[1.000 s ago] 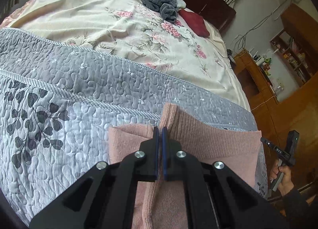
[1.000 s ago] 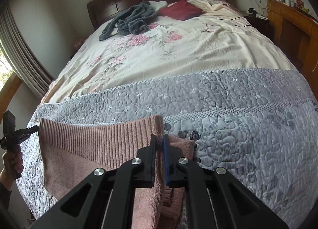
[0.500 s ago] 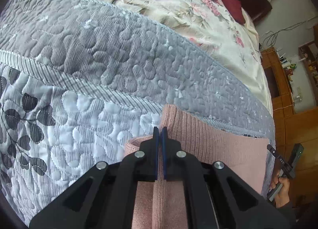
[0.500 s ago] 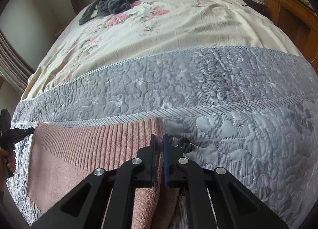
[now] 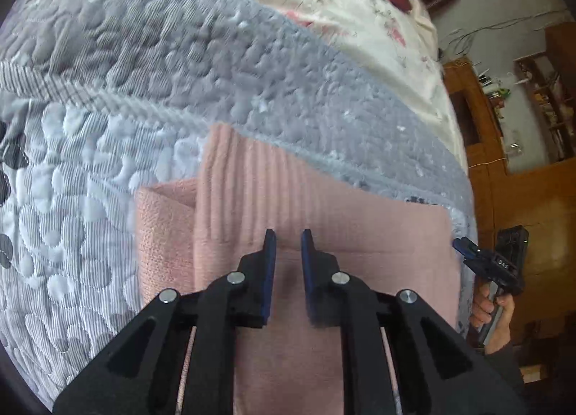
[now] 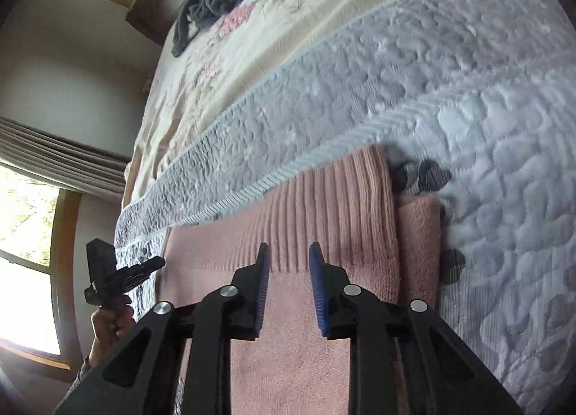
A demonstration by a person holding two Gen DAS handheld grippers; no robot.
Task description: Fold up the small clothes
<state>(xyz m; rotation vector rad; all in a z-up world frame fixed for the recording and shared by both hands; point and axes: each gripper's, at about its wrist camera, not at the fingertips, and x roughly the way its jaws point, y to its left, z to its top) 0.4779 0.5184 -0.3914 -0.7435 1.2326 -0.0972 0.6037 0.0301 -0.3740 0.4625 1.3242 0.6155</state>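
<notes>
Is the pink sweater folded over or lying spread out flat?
Folded. The pink sweater has its ribbed hem doubled over onto the body, another layer showing beside it, on the grey quilt.

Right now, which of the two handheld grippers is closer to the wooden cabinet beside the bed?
Right. The right gripper is at the bed edge facing the wooden cabinet. The left gripper is over the pink garment's other end, farther from it.
</notes>
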